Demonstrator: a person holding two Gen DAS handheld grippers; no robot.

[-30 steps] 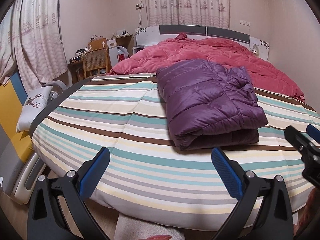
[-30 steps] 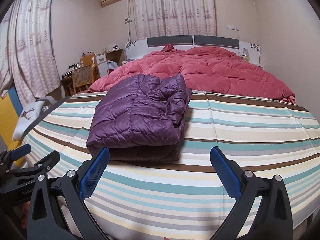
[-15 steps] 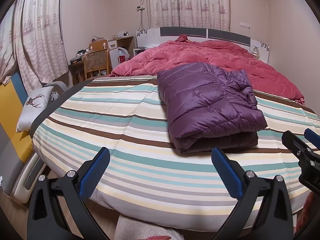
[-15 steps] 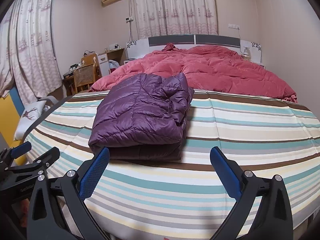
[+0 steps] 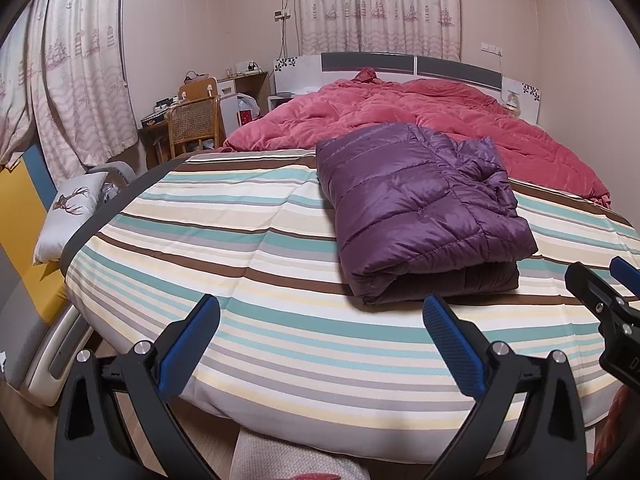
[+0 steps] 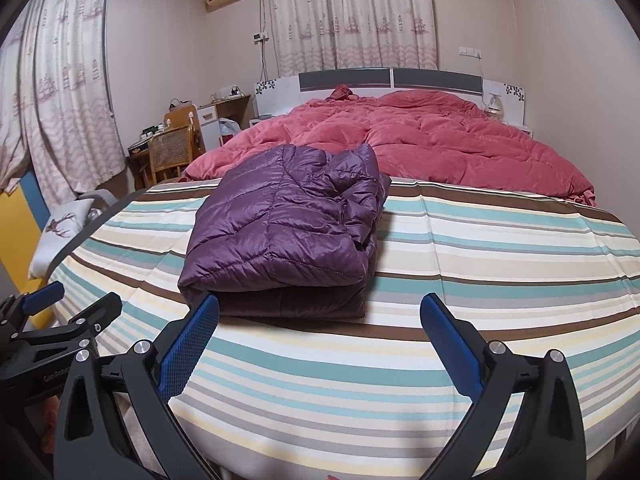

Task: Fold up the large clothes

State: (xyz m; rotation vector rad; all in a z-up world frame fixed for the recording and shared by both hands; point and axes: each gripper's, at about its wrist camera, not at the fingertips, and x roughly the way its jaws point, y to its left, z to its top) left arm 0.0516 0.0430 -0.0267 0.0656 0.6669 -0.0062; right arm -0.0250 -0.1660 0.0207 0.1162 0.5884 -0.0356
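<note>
Purple puffer jacket [image 5: 420, 208], folded into a thick stack of layers, lies on the striped bedspread [image 5: 248, 248] toward the foot edge of the bed, with the red quilt [image 5: 420, 116] bunched behind it up to the headboard [image 5: 408, 65].

From the left wrist view the left gripper [image 5: 320, 332] hangs off the foot edge with its blue-padded fingers [image 5: 188, 336] spread wide and nothing between them; the jacket sits ahead and to its right. Only this view shows the right gripper [image 5: 608, 284] from the side, cut off by the frame's right edge, and more of the deer-print cushion [image 5: 72, 212] on the yellow and grey seat [image 5: 24, 264] beside the bed's left edge.

From the right wrist view the right gripper [image 6: 320, 332] is likewise spread wide and holds nothing, and the jacket [image 6: 288, 224] lies ahead and to its left, its folded near edge just beyond one finger [image 6: 188, 344]. Here the left gripper [image 6: 68, 300] shows at the lower left, and the lamp [image 6: 494, 104] by the headboard's right corner is plainer.

Desk [image 5: 160, 120] and wicker chair [image 5: 196, 124] stand in the far left corner (items on the desk are too small to tell). A white bag [image 5: 246, 106] stands beside the chair; its contents cannot be made out.
</note>
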